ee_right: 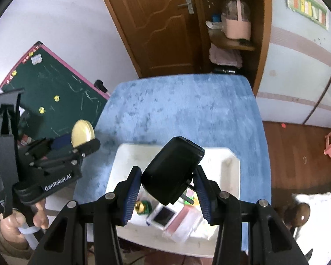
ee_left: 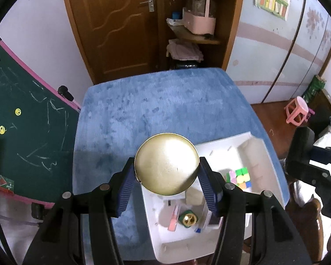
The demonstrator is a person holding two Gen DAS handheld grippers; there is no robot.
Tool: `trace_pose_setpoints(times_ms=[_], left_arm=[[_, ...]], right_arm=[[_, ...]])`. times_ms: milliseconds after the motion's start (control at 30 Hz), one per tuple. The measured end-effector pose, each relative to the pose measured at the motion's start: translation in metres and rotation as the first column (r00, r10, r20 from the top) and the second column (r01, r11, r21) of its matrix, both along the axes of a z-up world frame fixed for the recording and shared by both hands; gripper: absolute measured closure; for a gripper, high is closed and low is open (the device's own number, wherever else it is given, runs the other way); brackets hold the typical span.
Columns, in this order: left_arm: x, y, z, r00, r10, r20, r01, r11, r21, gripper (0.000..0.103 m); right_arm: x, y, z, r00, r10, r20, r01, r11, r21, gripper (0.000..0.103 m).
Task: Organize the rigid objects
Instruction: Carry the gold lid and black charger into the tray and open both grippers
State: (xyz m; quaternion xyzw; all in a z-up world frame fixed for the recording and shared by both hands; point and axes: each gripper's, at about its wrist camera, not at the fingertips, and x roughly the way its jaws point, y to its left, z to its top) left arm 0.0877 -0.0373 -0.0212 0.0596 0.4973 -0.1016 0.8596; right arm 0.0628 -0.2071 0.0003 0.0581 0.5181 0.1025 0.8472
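My left gripper (ee_left: 166,177) is shut on a round gold tin (ee_left: 166,164) and holds it above the near left part of the white tray (ee_left: 227,145). From the right wrist view the tin (ee_right: 82,132) shows edge-on in that gripper (ee_right: 77,143). My right gripper (ee_right: 167,185) is shut on a black plug adapter (ee_right: 173,170) above the tray (ee_right: 121,159). In the tray lie a pastel cube (ee_left: 240,177), a green and gold fitting (ee_left: 188,219), a small white device (ee_right: 163,216) and pink packets (ee_right: 187,220).
The tray sits on a blue plush cloth (ee_left: 154,106) over a table. A green chalkboard (ee_left: 22,121) leans at the left. A wooden door (ee_left: 121,22) and shelves stand behind. A pink stool (ee_left: 296,112) stands on the floor at the right.
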Motion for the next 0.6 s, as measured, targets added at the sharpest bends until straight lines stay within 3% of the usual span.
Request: trace_pose_setpoints(times_ms=[600], left_arm=[[-0.008, -0.012, -0.103, 0.985, -0.04, -0.17, 0.057, 0.994, 0.095, 0.044]], right_arm=[[-0.043, 0.014, -0.103, 0.981, -0.054, -0.186, 0.026, 0.988, -0.155, 0.054]])
